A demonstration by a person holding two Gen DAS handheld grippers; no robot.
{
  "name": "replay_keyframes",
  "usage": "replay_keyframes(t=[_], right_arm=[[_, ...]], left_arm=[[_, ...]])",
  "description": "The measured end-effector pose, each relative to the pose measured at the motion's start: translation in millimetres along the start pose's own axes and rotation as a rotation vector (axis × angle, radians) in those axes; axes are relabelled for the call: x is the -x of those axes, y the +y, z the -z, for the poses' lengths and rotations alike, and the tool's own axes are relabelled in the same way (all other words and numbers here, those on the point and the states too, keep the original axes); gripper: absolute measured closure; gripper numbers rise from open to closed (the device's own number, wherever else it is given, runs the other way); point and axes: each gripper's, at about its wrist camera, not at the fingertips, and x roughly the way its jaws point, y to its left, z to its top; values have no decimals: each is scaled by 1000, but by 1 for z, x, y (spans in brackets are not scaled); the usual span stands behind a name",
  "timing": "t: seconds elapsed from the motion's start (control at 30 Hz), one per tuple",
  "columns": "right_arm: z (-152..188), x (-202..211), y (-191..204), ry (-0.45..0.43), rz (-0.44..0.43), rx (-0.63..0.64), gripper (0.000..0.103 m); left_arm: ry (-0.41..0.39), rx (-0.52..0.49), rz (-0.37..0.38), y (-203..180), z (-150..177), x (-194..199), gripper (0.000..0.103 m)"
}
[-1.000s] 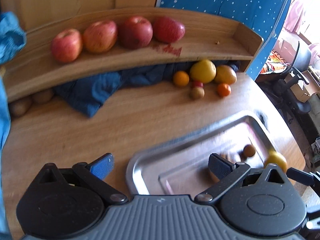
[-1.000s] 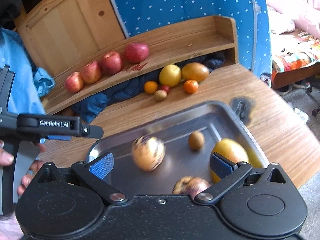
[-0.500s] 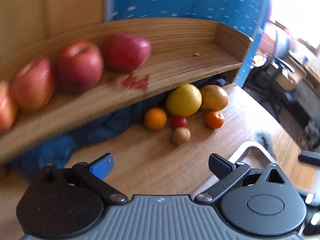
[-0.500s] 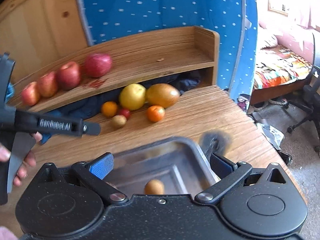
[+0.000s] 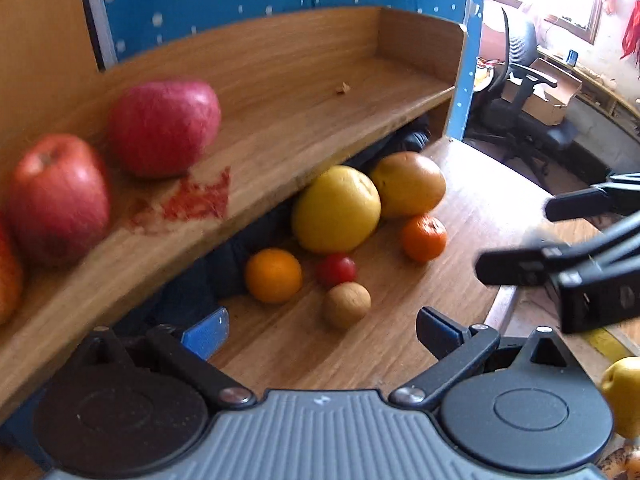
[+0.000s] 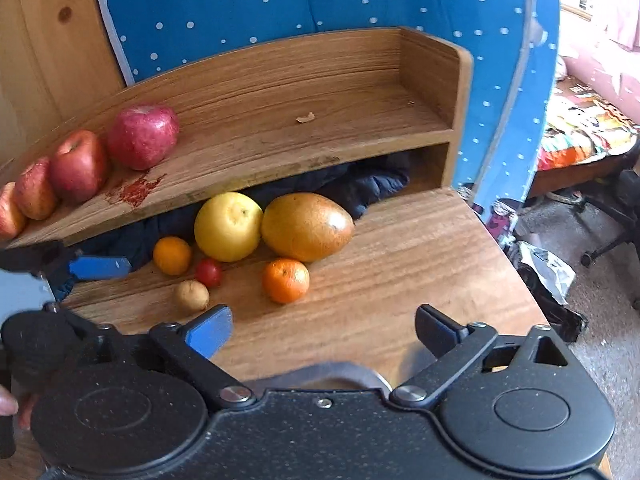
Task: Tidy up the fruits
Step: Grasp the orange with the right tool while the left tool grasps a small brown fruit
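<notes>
A cluster of fruit lies on the wooden table under a shelf: a big yellow citrus (image 5: pixel 336 209) (image 6: pixel 228 226), a brownish-orange mango (image 5: pixel 408 184) (image 6: pixel 307 226), two small oranges (image 5: pixel 273 276) (image 5: pixel 424 238), a red cherry tomato (image 5: pixel 337 269) (image 6: pixel 208 273) and a small tan round fruit (image 5: pixel 346 305) (image 6: pixel 191 296). Red apples (image 5: pixel 164 128) (image 6: pixel 142 137) line the shelf. My left gripper (image 5: pixel 320 330) is open just in front of the tan fruit, nothing between its fingers. My right gripper (image 6: pixel 324 326) is open too, near the orange (image 6: pixel 285 281).
The wooden shelf (image 6: pixel 304 136) overhangs the fruit, with dark blue cloth (image 6: pixel 360 184) stuffed beneath it. A metal tray's rim (image 6: pixel 340 376) shows at the near edge, and a yellow fruit (image 5: pixel 624 392) sits at lower right. The table edge drops off on the right toward an office chair (image 5: pixel 520 92).
Both grippers have moved forward from over the metal tray toward the fruit cluster under the shelf, which now looks much closer. Both stayed open and empty.
</notes>
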Motion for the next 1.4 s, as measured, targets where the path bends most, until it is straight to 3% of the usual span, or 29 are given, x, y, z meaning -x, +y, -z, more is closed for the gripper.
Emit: replay_keyframes(t=[0.27,0.8,0.83,0.97,1.07,1.4], right_arm=[[-17,-24,8,39,-25,42,21],[-22,-55,22,71,-37,13,67],[-22,-55,22,68,-37,10,67],[-19,-51,21,64,-43,0,67],[-16,-43,20,51,-51,-13,67],[5,0,20,5,-65,-25,67]], left_arm=[[-14,12,11,3,0,-6,4],[4,68,33,7,-2,-17,43],[4,70,33,7,-3,-17,44],[3,85,60,8,-5,-17,66],[6,89,76,5,-6,-16,72],[-10,84,75,-4,2,6,73]])
